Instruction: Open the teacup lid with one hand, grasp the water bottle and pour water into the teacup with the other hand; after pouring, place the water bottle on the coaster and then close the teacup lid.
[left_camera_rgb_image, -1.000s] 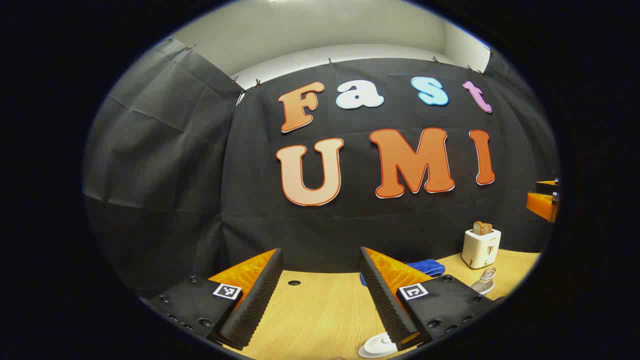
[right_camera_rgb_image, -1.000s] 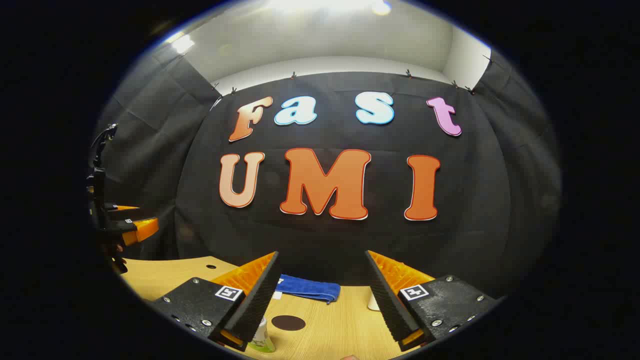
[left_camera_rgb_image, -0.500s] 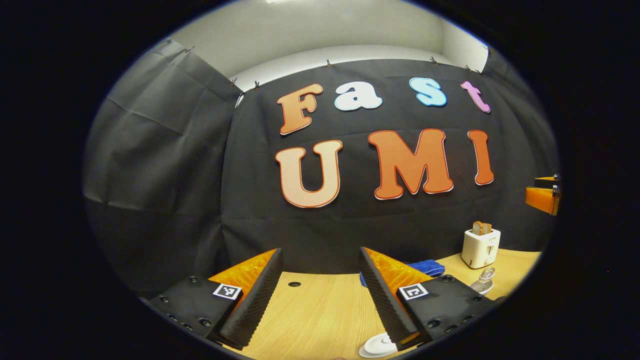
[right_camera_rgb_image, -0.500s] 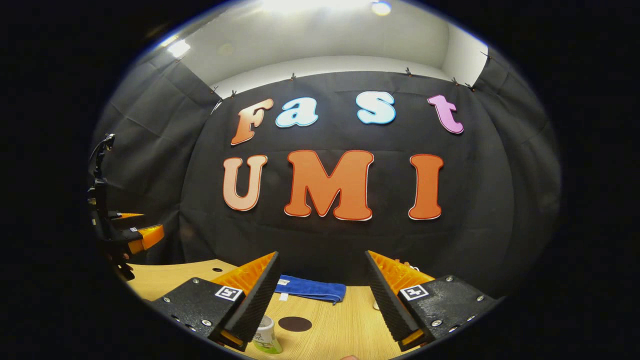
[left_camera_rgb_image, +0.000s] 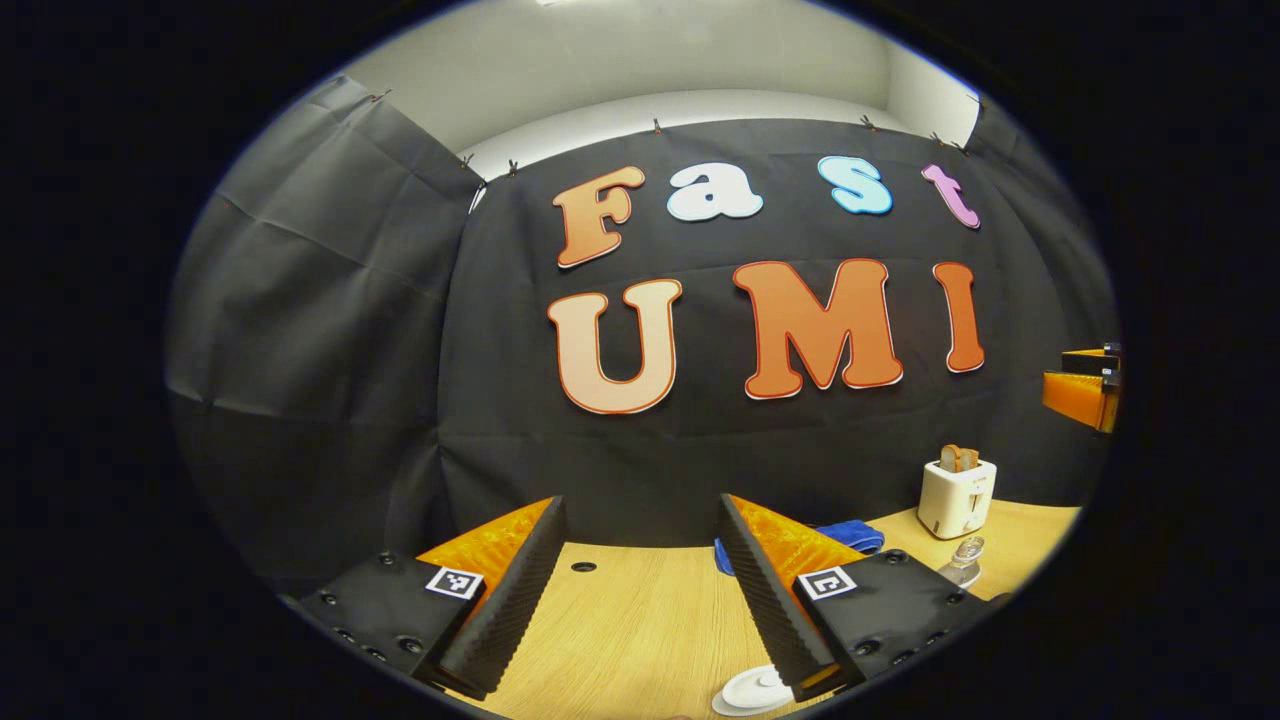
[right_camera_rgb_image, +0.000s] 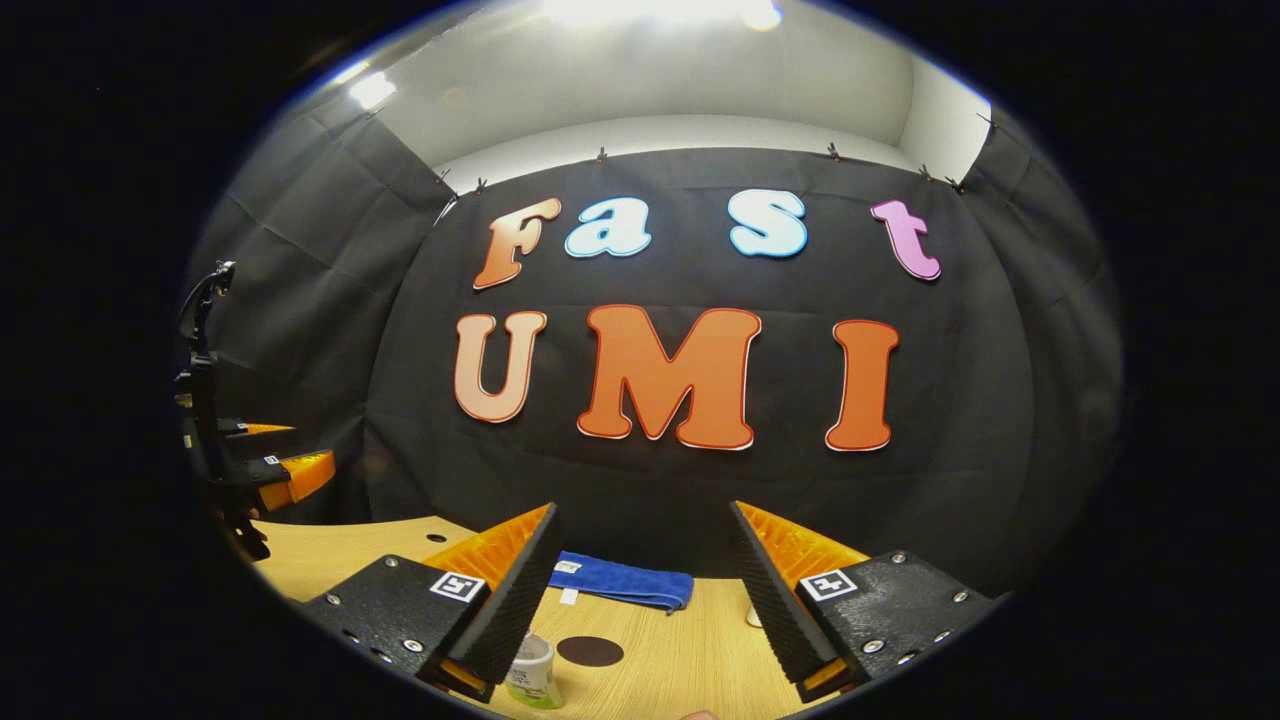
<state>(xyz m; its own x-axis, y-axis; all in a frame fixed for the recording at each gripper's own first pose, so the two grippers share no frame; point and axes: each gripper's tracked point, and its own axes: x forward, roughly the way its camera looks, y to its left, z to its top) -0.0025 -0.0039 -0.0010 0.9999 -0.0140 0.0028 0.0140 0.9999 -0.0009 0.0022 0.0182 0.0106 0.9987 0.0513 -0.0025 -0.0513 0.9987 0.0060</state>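
Wood surface: pale wood-grain table (left_camera_rgb_image: 640, 630) filled the bottom centre of both views, running back to the black cloth wall.
Left gripper: left gripper (left_camera_rgb_image: 640, 590) stood at the bottom centre of the left gripper view, jaws spread wide with bare tabletop between them, pinching nothing.
Teacup lid: round white teacup lid (left_camera_rgb_image: 755, 690) lay at the lower edge of the left gripper view, just below and beside the tip of the right-hand finger, outside the gap between the jaws; whether it touched that finger could not be told.
Right gripper: right gripper (right_camera_rgb_image: 645, 590) sat at the bottom centre of the right gripper view, jaws wide apart and holding nothing.
Water bottle: small clear water bottle with a green label (right_camera_rgb_image: 531, 678) stood at the lower left of the gap, just beside the left-hand finger, partly hidden behind it.
Coaster: dark round coaster (right_camera_rgb_image: 590, 651) lay flat on the table between the jaws, just right of the bottle and apart from it.
Cloth: folded blue towel (right_camera_rgb_image: 625, 580) lay further back, near the wall.
Toaster: white toaster with bread slices (left_camera_rgb_image: 957, 495) stood at the lower right of the left gripper view, a small clear glass item (left_camera_rgb_image: 963, 560) in front of it.
Other gripper: the left gripper also showed at the left edge of the right gripper view.
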